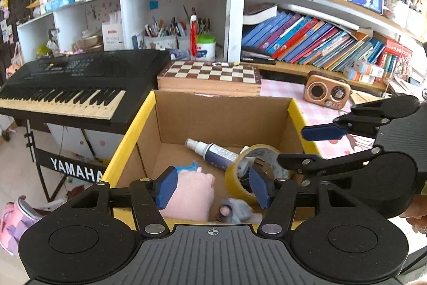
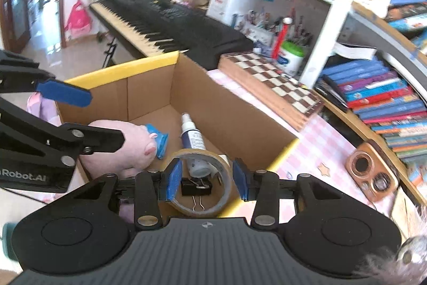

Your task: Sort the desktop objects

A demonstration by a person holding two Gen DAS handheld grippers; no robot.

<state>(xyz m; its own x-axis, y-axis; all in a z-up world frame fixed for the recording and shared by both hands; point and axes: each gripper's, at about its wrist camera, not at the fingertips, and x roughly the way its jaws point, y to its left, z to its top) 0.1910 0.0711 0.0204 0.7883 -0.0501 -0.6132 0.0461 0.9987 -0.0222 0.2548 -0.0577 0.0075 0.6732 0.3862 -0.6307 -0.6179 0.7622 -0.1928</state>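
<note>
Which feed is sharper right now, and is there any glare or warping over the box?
Left wrist view: crisp, cardboard box evenly lit, shelves bowed by fisheye. Right wrist view: softer, motion blur on books and the furry object at the lower right corner; floor glare at left; tape roll still readable.

Pink plush (image 1: pixel 190 194) partly behind pads

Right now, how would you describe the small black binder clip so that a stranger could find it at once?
Look into the open brown cardboard box with yellow edges beside the black keyboard. At its near end lies a ring of yellowish packing tape. The small black metal binder clip lies inside that ring, the only black item with wire handles there.
</note>
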